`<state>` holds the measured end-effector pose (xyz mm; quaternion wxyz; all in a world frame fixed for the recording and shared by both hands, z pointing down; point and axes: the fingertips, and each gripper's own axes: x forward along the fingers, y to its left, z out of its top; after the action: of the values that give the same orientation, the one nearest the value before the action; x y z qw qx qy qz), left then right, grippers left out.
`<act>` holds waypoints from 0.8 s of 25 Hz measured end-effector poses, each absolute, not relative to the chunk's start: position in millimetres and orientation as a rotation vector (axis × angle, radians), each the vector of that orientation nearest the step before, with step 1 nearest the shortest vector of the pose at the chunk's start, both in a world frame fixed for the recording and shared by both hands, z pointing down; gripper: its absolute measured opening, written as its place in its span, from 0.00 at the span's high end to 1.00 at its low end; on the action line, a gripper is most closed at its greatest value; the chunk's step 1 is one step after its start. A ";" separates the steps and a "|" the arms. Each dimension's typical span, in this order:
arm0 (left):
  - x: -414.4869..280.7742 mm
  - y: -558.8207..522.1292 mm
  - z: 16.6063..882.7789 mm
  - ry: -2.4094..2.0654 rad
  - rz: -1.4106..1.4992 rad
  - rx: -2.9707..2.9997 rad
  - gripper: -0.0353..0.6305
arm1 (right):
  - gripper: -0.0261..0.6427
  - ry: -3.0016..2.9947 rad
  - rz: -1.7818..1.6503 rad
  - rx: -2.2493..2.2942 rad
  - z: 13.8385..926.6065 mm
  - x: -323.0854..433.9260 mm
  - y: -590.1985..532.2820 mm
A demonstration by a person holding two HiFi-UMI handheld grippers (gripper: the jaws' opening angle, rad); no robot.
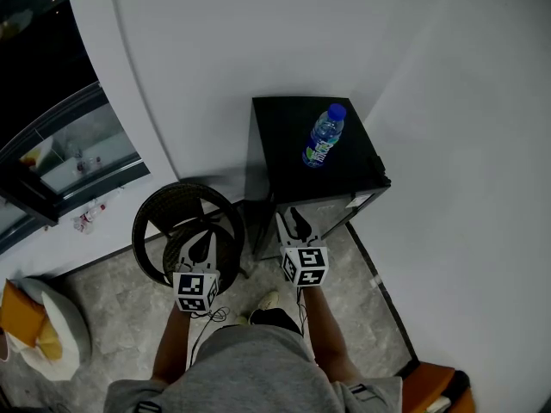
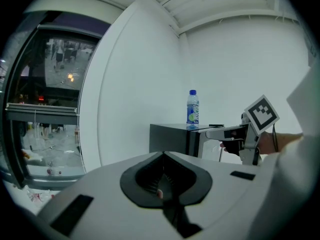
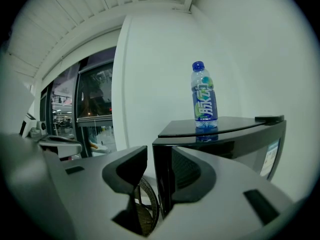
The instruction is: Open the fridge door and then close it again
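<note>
A small black fridge [image 1: 288, 140] stands against the white wall, with a blue-capped water bottle [image 1: 325, 136] upright on its top. My right gripper [image 1: 297, 224] is at the left edge of the fridge's front. In the right gripper view its jaws [image 3: 157, 156] are closed round the door's dark vertical edge [image 3: 161, 179]; I see no gap between door and body. The bottle [image 3: 204, 96] rises above. My left gripper [image 1: 200, 249] hangs shut and empty over a wicker chair, left of the fridge. From the left gripper view [image 2: 162, 174] I see the fridge [image 2: 167, 139], the bottle [image 2: 192, 108] and the right gripper [image 2: 227, 133].
A round dark wicker chair [image 1: 172, 222] stands close to the fridge's left side. A glazed window front [image 1: 69, 153] runs along the far left. A white bag with orange contents [image 1: 43, 325] lies at the lower left, and an orange object [image 1: 435, 385] at the lower right by the wall.
</note>
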<state>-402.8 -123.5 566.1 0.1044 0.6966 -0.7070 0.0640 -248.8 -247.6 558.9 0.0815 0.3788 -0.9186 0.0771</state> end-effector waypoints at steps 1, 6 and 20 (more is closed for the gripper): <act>-401.5 -123.3 565.1 -2.081 0.189 2.061 0.94 | 0.72 -2.753 0.221 1.133 555.9 -246.7 -244.5; -389.4 -120.5 556.4 -2.047 0.159 2.105 0.94 | 0.76 -2.764 0.157 1.180 542.2 -229.5 -229.7; -345.6 -101.1 545.0 -1.913 0.147 2.255 0.94 | 0.88 -2.696 0.041 1.415 518.1 -172.5 -174.6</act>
<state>-345.6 -101.1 545.0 0.0905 0.7585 -0.6434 0.0496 -172.5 -174.6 518.1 0.0481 0.4642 -0.8843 0.0136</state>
